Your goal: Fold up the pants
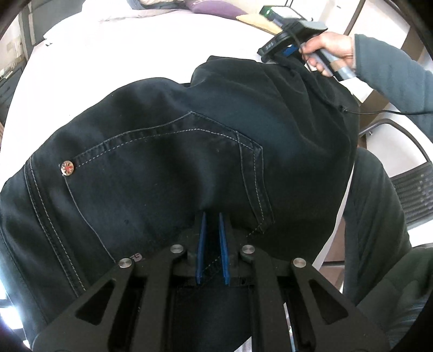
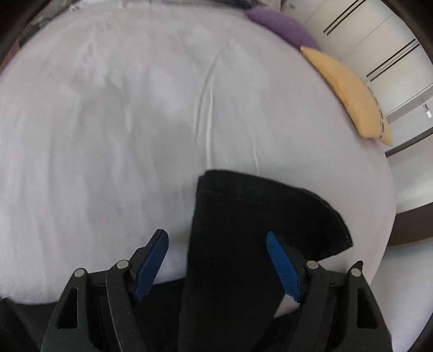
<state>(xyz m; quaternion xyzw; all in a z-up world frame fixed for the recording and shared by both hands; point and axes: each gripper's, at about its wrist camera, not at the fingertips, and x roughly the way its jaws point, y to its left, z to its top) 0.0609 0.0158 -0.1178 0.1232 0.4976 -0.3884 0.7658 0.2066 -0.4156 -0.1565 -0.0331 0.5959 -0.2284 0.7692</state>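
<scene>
Dark navy pants (image 1: 167, 151) with white stitching, a back pocket and a metal rivet (image 1: 67, 168) lie on the white bed. My left gripper (image 1: 213, 216) is shut on the waist end of the pants, the fabric pinched between its blue pads. My right gripper (image 2: 216, 238) is open, its blue fingertips (image 2: 281, 260) spread either side of the leg end of the pants (image 2: 243, 230), which lies flat on the sheet. The right gripper also shows in the left wrist view (image 1: 284, 43), held by a hand at the far end of the pants.
The white bed sheet (image 2: 121, 121) stretches ahead. A yellow cushion (image 2: 349, 89) and a purple cushion (image 2: 281, 24) lie at the far right edge. A mesh chair (image 1: 411, 186) stands beside the bed, by the person's leg (image 1: 373, 216).
</scene>
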